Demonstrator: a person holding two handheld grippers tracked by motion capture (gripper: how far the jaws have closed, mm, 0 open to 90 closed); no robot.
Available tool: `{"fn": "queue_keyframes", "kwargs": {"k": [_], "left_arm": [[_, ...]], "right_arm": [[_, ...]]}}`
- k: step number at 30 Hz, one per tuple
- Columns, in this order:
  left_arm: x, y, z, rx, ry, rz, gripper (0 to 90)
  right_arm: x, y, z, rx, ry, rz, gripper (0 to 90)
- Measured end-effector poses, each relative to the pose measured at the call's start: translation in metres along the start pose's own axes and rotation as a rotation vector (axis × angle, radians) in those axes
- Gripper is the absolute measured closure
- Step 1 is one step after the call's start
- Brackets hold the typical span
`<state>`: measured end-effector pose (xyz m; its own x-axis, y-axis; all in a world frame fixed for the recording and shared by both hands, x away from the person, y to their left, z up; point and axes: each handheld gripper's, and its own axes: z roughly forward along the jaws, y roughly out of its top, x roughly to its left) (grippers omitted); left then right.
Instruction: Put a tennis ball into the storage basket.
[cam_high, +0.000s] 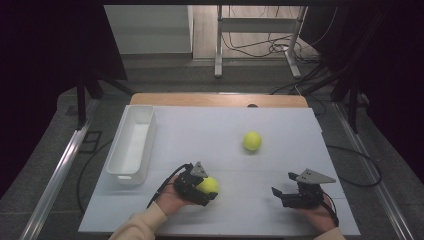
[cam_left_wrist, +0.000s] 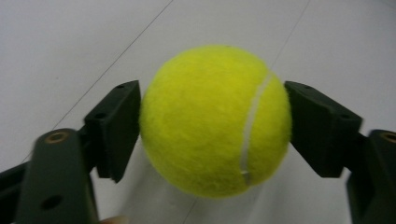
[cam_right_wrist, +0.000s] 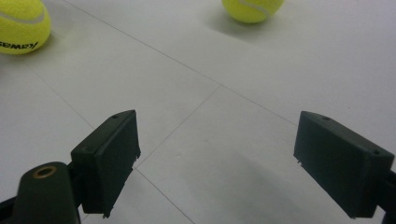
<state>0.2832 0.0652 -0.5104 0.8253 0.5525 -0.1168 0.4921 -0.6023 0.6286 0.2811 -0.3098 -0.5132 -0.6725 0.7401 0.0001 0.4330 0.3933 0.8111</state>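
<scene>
A yellow tennis ball sits between the two black jaws of my left gripper. Both pads press on its sides, just above the white table. In the high view this ball and the left gripper are at the front centre-left. A second tennis ball lies free near the table's middle, farther back and to the right. My right gripper rests at the front right, open, nothing between its pads. Its view shows the free ball ahead and another ball at upper left.
A long white bin stands along the left side of the white tabletop, left of my left gripper. Beyond the far wooden edge are table legs and cables on the floor. Dark curtains flank both sides.
</scene>
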Motion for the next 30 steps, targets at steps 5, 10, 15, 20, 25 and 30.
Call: {"fn": "queue_keyframes", "kwargs": {"k": [5,10,15,20,25,30], "left_arm": [[0.000,-0.001,-0.005,-0.023,0.013,0.006,25.5],[0.000,-0.002,-0.011,-0.065,0.026,0.005,25.6],[-0.001,-0.003,-0.017,-0.101,0.055,0.008,25.8],[0.001,-0.004,-0.022,-0.126,0.046,0.004,25.7],[0.002,-0.005,-0.026,-0.151,0.039,-0.009,25.7],[0.004,-0.005,-0.030,-0.163,0.039,-0.026,25.7]], "right_arm": [[0.000,0.000,-0.001,-0.004,-0.005,0.001,14.9],[0.000,0.000,-0.001,-0.010,-0.003,0.004,14.9],[-0.001,0.000,-0.002,-0.011,-0.003,0.004,14.9],[0.000,0.001,-0.002,-0.012,-0.005,0.004,15.0],[0.000,0.001,-0.002,-0.013,-0.005,0.004,15.1],[0.000,0.001,-0.002,-0.015,-0.004,0.006,15.1]]}}
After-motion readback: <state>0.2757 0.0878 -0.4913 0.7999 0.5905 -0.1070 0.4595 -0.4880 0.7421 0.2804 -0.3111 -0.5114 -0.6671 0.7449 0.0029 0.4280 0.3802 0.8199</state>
